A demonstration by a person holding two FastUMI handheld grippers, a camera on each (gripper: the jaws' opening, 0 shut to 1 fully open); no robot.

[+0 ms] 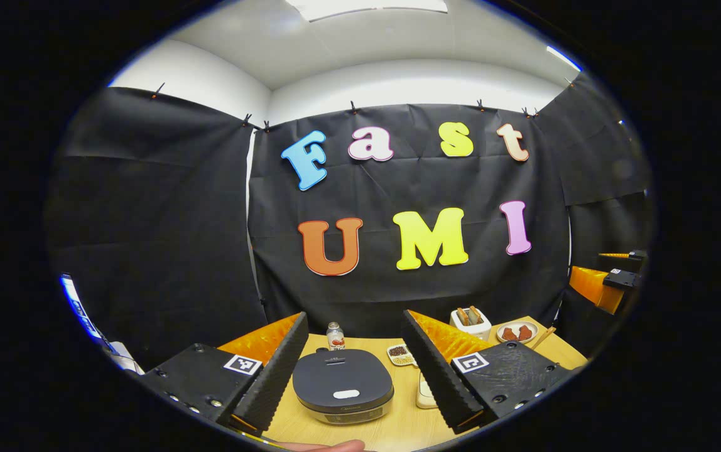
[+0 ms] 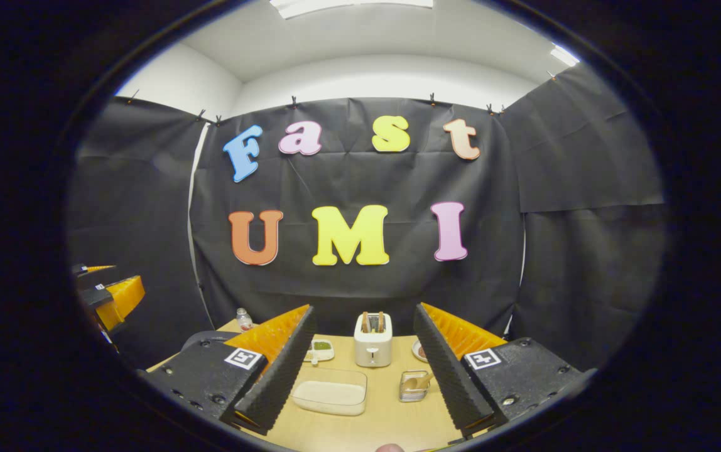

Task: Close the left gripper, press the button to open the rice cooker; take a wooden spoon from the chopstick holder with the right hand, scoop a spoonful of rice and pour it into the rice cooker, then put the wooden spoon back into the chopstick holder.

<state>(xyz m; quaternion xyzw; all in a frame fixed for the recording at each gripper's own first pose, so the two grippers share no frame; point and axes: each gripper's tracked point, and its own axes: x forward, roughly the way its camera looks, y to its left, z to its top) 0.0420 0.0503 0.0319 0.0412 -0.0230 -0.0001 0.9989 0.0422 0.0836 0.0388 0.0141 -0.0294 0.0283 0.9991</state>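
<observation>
I am at the first step. My left tool is spread wide, high over the counter, with the closed rice cooker just below and ahead between its fingers. I must close it, then press the white button. My right tool is also spread; the chopstick holder with the wooden spoon stands ahead, toward its right finger.

The right claw's finger hides part of the rice cooker.
</observation>
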